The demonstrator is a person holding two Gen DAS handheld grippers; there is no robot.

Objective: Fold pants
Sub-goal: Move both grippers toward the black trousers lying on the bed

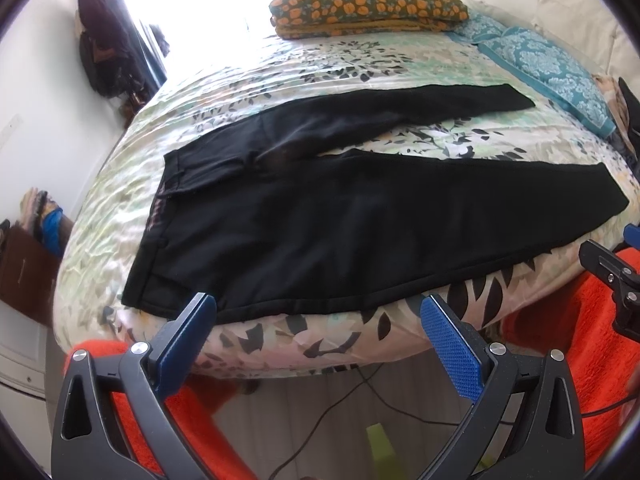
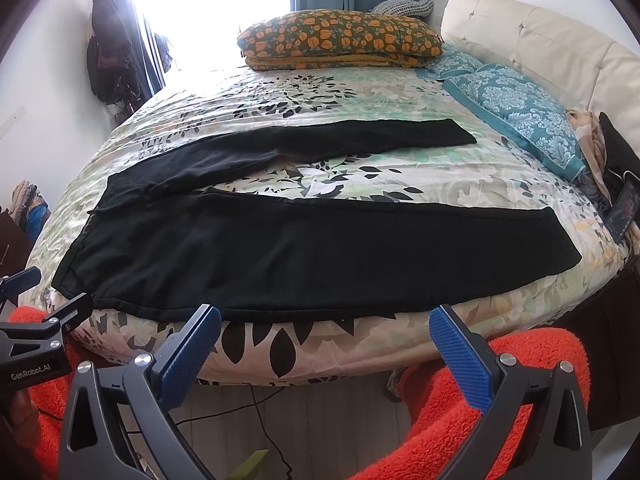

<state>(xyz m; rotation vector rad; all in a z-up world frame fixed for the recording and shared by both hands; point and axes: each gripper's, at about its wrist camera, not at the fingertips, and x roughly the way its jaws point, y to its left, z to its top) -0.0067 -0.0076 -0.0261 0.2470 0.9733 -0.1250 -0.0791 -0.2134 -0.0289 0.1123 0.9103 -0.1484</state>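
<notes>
Hovering tongs (image 1: pixel 318 320), agape, near pants (image 1: pixel 340 216)

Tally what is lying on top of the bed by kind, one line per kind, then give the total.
Black pants: 1, spread flat with the legs apart
Teal patterned pillows: 2
Orange floral folded blanket: 1
Total: 4
More clutter sits at the bed's right edge near the headboard, too jumbled to count.

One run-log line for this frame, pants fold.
stage: pre-grasp | pants: flat on bed, legs apart | left gripper: open | right gripper: open
</notes>
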